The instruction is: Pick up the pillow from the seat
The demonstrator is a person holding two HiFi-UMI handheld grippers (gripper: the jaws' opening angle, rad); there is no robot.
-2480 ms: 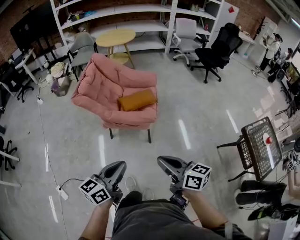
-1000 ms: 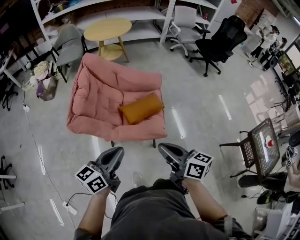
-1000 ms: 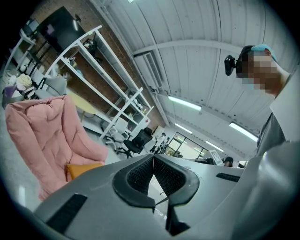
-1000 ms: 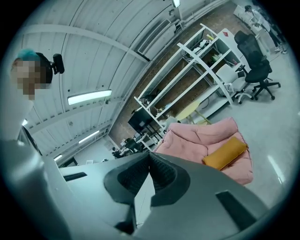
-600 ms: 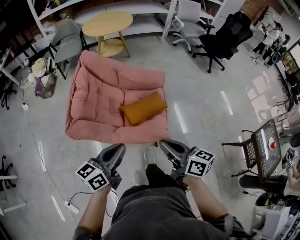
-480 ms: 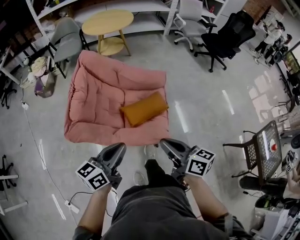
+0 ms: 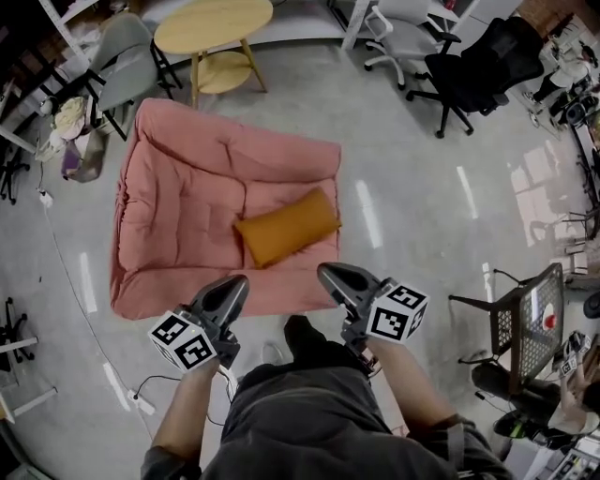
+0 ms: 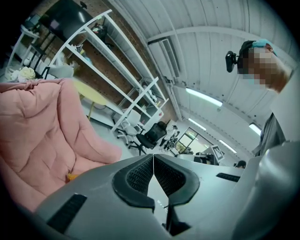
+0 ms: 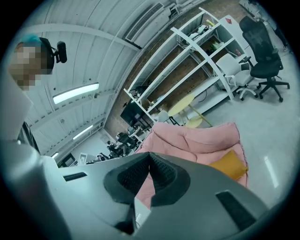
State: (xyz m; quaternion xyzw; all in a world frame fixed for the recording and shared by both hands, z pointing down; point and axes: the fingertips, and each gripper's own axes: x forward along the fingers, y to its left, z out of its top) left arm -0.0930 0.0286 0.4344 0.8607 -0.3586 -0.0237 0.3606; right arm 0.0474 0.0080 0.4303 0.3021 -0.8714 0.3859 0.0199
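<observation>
- While their jaws stand pressed together on nothing, the left gripper [image 7: 236, 284] and right gripper [image 7: 328, 275] would only shove the pillow [image 7: 286, 226] — not take it.
- It lies just ahead of both, nearer the right one, on the pink seat [image 7: 178, 202] — a shallow pinch may slip.

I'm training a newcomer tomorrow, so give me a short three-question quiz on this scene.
1. True or false: the orange pillow lies on the pink armchair.
2. The left gripper is: A open; B shut and empty; C shut on the pillow.
3. Fill in: beyond the armchair stands a round yellow ____.
Key: 1 true; 2 B; 3 table.
</observation>
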